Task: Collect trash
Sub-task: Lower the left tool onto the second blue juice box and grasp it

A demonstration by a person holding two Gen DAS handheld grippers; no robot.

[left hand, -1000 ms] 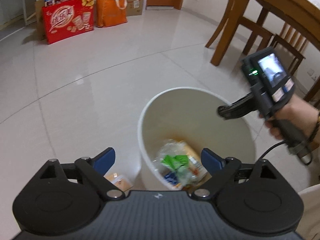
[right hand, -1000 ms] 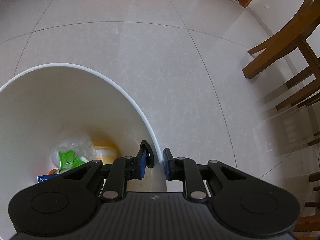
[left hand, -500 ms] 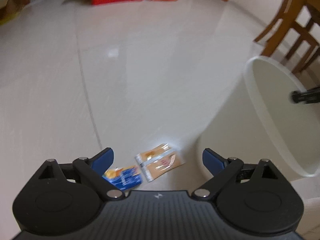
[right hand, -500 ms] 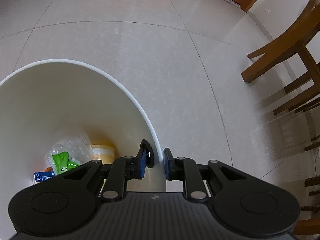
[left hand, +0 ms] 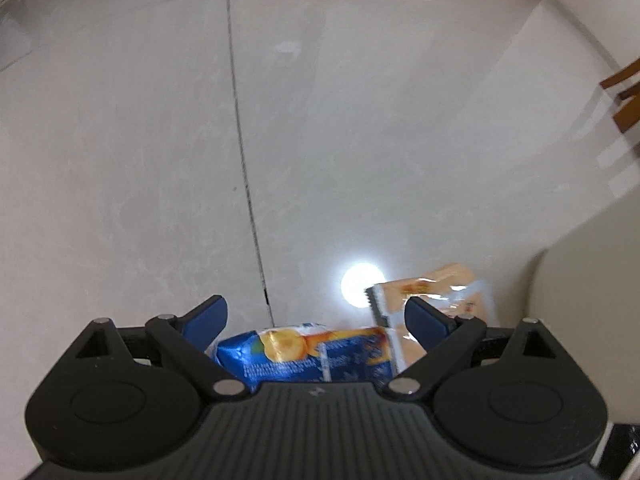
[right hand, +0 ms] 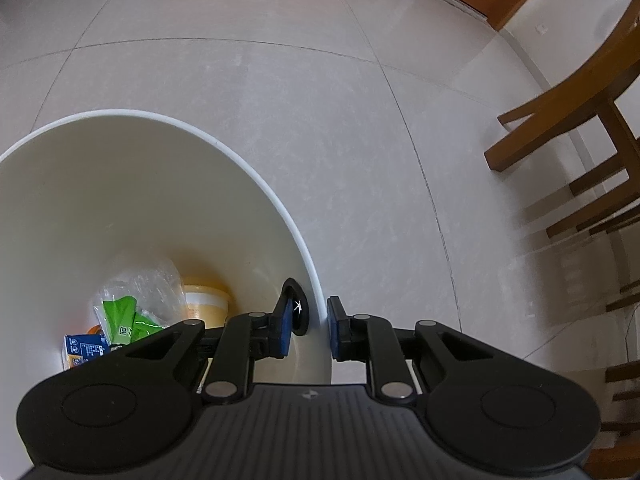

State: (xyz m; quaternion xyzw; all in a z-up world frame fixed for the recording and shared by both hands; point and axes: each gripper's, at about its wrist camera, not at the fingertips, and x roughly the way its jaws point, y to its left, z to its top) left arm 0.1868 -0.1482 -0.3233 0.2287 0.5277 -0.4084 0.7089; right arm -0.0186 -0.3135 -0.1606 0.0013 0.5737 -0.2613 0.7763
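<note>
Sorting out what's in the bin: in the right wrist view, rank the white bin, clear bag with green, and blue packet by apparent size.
1. White bin
2. Clear bag with green
3. Blue packet, though partly hidden by the hand-held gripper, so unsure.

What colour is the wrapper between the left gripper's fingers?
Blue with a yellow-orange picture: the wrapper shows best in the left wrist view.

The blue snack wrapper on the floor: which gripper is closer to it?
Left. The left gripper hovers open right over the blue wrapper; the right gripper is clamped on the bin's rim.
</note>
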